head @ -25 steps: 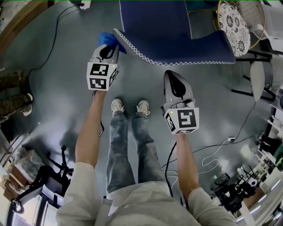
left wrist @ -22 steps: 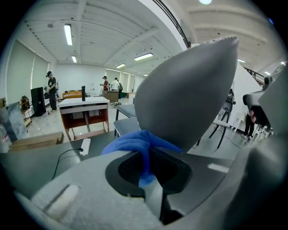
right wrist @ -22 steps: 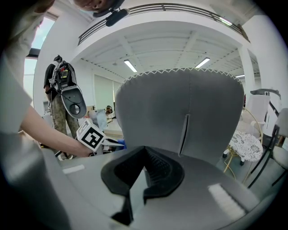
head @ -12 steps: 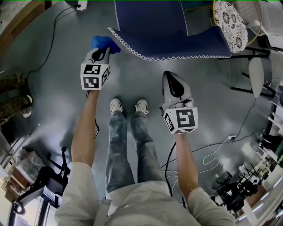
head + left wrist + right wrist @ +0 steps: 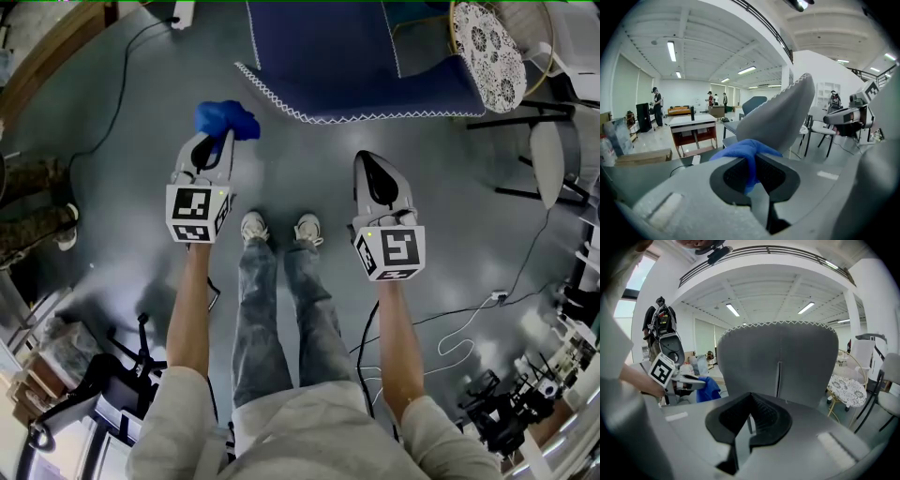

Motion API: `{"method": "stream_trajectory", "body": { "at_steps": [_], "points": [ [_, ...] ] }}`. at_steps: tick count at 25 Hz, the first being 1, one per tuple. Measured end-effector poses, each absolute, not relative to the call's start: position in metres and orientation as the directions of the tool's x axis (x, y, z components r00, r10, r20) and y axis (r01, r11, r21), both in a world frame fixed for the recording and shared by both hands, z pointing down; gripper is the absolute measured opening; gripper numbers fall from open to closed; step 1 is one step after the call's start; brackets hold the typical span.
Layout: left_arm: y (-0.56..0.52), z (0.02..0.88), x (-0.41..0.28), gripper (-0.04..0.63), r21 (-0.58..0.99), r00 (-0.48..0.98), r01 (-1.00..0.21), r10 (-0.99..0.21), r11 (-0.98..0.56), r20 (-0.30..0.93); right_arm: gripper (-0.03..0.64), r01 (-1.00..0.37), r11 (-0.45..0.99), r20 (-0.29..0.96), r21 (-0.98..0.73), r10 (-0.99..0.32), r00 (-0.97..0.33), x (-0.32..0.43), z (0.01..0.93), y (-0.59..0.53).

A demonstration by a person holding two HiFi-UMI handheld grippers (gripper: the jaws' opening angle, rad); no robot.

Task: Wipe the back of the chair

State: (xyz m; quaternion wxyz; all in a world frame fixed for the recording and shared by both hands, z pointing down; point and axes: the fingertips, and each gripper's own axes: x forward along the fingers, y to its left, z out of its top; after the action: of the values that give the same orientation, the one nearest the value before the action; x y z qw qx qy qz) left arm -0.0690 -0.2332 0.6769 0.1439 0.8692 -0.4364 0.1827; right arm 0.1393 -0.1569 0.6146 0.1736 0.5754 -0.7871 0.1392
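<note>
A black cable (image 5: 119,80) snakes across the grey floor (image 5: 122,187) from a white power strip (image 5: 183,11) at its far edge. A round lace-patterned seat (image 5: 489,42) stands toward the far right corner. A white table (image 5: 693,123) with reddish drawers stands farther off.

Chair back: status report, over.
Left gripper shut on blue cloth; right gripper shut, empty. No contact: blue cloth short of chair back. Nothing between them.

The grey floor (image 5: 122,197) carries the blue chair (image 5: 356,56), a black cable (image 5: 116,86) and a white cable (image 5: 457,335).
</note>
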Motion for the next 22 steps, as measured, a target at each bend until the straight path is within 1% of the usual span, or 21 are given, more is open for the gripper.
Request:
{"method": "stream_trajectory", "body": {
  "at_steps": [3, 9, 18, 22],
  "points": [
    [-0.219, 0.648, -0.072, 0.034, 0.073, 0.545, -0.818, -0.730, -0.570, 0.412, 0.000, -0.957, 0.290, 0.428, -0.016, -0.863, -0.269, 0.142, 0.610, -0.158],
    [-0.191, 0.594, -0.063, 0.034, -0.016, 0.540, -0.814, -0.766, -0.581, 0.347, 0.000, -0.959, 0.284, 0.413, -0.014, -0.872, -0.264, 0.141, 0.591, -0.155],
    [-0.169, 0.514, -0.049, 0.034, 0.030, 0.522, -0.841, -0.798, -0.539, 0.300, 0.000, -0.963, 0.270, 0.395, -0.011, -0.883, -0.253, 0.148, 0.529, -0.130],
    [-0.169, 0.473, -0.057, 0.034, 0.035, 0.506, -0.854, -0.815, -0.518, 0.281, 0.000, -0.968, 0.251, 0.375, -0.006, -0.897, -0.235, 0.157, 0.488, -0.123]
  ]
}}
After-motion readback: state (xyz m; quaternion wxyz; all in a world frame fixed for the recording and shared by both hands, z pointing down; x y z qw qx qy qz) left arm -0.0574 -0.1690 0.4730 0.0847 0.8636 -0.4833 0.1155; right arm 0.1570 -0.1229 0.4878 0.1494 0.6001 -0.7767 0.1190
